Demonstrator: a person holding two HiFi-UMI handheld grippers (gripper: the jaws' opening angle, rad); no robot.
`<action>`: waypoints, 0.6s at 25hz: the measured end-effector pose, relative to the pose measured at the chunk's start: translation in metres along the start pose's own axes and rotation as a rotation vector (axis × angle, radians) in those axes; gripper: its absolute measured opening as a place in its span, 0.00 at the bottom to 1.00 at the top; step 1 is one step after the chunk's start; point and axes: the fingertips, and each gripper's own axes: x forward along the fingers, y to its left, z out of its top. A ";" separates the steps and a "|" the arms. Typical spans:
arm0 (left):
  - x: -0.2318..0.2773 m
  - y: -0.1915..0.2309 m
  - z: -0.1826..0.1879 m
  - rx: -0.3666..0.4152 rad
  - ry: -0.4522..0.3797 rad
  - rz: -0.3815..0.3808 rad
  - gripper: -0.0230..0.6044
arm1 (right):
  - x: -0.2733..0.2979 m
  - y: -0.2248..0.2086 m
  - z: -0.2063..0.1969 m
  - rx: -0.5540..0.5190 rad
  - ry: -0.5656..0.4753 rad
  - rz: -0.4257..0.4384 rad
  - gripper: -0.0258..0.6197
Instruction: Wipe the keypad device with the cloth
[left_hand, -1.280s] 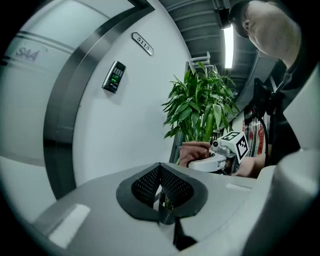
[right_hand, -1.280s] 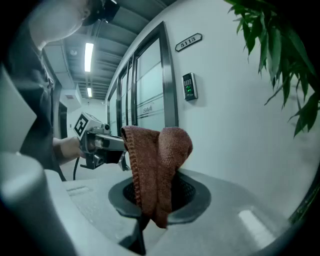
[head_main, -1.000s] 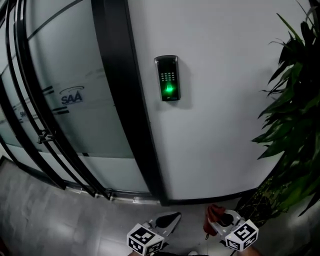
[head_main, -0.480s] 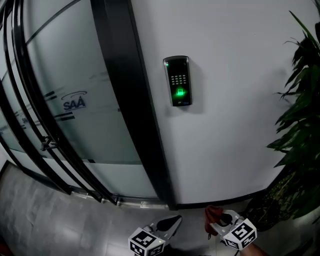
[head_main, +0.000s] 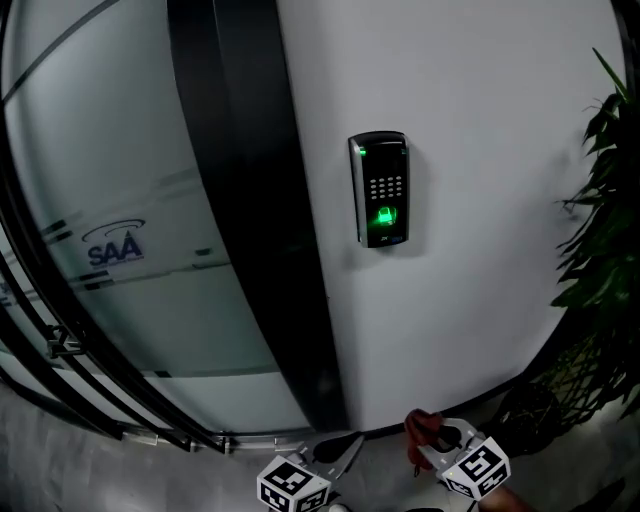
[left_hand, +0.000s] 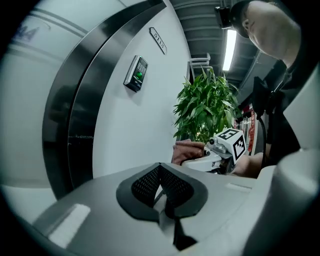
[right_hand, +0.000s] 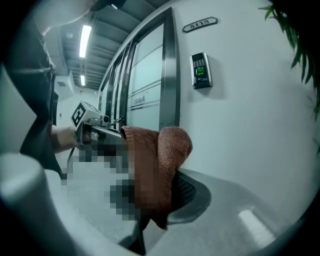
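Observation:
The keypad device is a black box with a green glow, mounted on the white wall well above both grippers. It also shows small and far off in the left gripper view and the right gripper view. My right gripper is low at the frame's bottom, shut on a reddish-brown cloth that is folded over its jaws. The cloth peeks out red in the head view. My left gripper hangs beside it, shut with nothing between its jaws.
A frosted glass door with a dark frame stands left of the keypad. A leafy plant fills the right edge, close to the right gripper. A small number plate sits above the keypad.
The head view has drawn nearer to the wall; the keypad now sits lower, further right and larger. Both grippers stay at the bottom edge, the cloth still held.

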 end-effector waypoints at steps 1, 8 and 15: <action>-0.002 0.006 -0.001 0.001 0.008 -0.020 0.06 | 0.006 -0.001 0.005 -0.024 0.001 -0.026 0.13; 0.001 0.036 -0.001 -0.005 0.014 -0.101 0.06 | 0.025 -0.020 0.074 -0.405 0.041 -0.202 0.13; 0.015 0.045 0.012 -0.024 -0.037 -0.058 0.06 | 0.026 -0.074 0.231 -1.009 -0.040 -0.429 0.13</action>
